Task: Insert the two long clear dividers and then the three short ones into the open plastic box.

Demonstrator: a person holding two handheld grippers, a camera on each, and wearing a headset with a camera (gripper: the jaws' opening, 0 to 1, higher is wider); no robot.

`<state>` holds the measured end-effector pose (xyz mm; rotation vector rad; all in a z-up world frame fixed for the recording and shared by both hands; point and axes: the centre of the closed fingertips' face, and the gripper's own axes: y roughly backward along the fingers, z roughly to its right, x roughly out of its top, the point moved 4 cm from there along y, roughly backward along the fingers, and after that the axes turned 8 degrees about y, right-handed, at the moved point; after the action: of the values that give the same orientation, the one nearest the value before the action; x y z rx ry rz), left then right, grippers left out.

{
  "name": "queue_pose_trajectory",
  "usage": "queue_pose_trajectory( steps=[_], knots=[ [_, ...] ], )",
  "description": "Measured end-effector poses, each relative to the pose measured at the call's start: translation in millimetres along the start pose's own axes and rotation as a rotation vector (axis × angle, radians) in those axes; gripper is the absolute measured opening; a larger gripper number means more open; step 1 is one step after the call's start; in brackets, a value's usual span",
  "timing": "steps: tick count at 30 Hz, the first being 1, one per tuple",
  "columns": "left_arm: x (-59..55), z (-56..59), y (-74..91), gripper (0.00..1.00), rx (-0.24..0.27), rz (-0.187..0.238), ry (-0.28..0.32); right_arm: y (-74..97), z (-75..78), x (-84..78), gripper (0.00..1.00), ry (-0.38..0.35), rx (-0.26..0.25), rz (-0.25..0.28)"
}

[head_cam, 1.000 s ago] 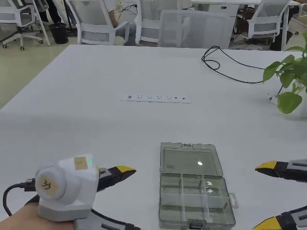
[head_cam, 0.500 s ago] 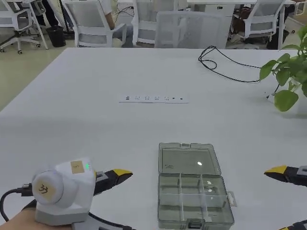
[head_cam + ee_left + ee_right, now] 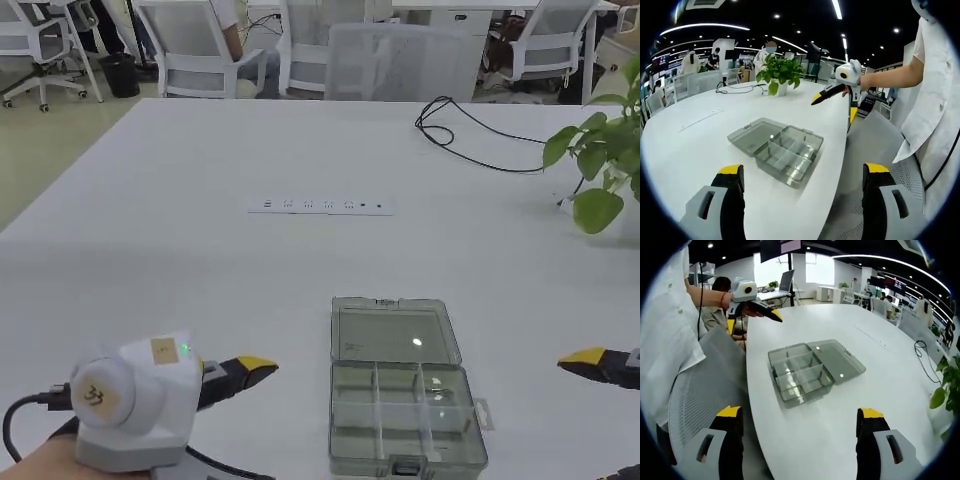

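Dividers [image 3: 378,388] are seen seated in the open box [image 3: 395,335], lower centre of the head view. Left hand-held gripper [image 3: 803,169] and right hand-held gripper [image 3: 799,412] are held open, empty; dividers could be dislodged by a careless nudge.

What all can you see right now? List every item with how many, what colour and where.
plastic box: one, clear grey, open, near table edge, between the claws
dividers: count unclear, clear, standing in the box base
table: one, white, under everything
socket strip: one, white, table centre
cable: one, black, far right of table
plant: one, green, right edge
chairs: several, white and grey, beyond the table
left claw: one, black with yellow tips, open, empty, left of box
right claw: one, black with yellow tips, open, empty, right of box
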<state>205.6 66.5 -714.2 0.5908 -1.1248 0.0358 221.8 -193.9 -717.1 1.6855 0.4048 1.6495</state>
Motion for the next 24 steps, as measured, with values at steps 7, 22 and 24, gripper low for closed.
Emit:
queue_pose_trajectory(
  steps=[7, 22, 24],
  knots=[
    [1.0, 3.1, -2.2, 1.0, -0.003, 0.006, 0.001, 1.4, 1.5, 1.7, 0.95, 0.008, -0.001, 0.001],
    [2.0, 9.0, 0.3, 1.0, -0.005, 0.009, -0.012, 3.5, -2.3, 5.9, 0.95, 0.025, 0.0, 0.002],
    [2.7, 8.1, 0.9, 1.0, -0.001, 0.015, -0.012, 3.8, -2.9, 7.7, 0.95, 0.027, -0.002, 0.008]
  ],
)
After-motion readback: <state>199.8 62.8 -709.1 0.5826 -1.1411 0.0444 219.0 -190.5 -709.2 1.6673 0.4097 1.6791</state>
